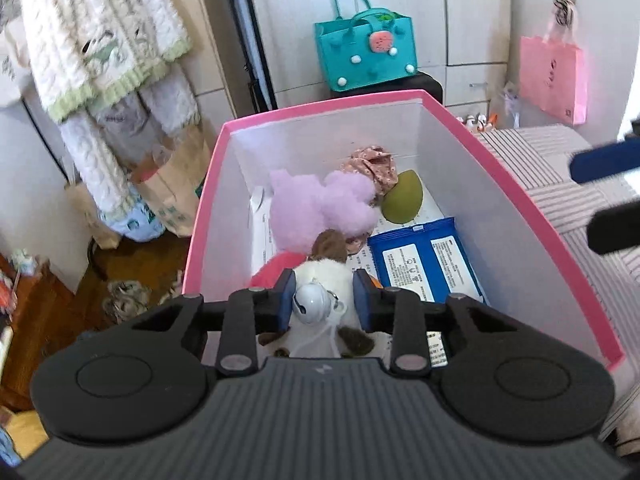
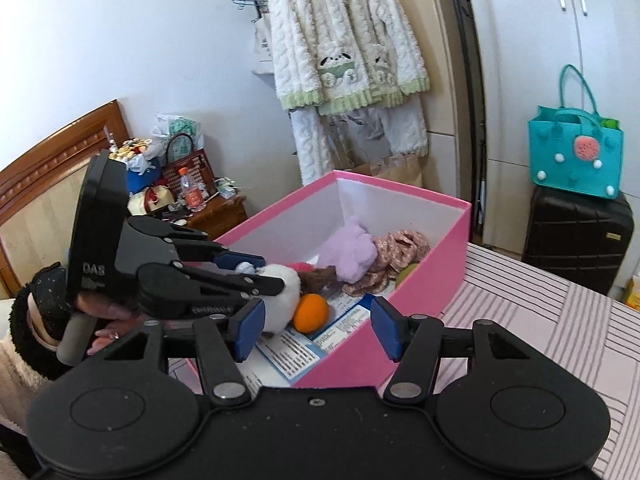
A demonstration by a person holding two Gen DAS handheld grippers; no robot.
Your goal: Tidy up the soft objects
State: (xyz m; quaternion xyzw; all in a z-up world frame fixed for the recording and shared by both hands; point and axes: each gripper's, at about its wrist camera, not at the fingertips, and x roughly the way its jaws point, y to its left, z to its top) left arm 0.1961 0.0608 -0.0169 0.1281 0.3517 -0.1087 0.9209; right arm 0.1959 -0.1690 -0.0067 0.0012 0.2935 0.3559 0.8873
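Plush fur, white with brown patches and a small pale bell, is sitting between the blue pads of our left claw (image 1: 323,295), which is narrowly parted around the plush toy (image 1: 320,280) inside the pink box (image 1: 520,200); we cannot tell if the pads are pressing. Beyond, a lilac plush (image 1: 316,204), a green ball (image 1: 402,202) and a blue packet (image 1: 424,260) are lying. Our right claw (image 2: 318,330) is hanging half open and empty beside the box.

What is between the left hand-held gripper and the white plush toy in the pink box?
Nothing visible. The left hand-held gripper already straddles the white plush toy, its small bell between the pads, inside the pink box.
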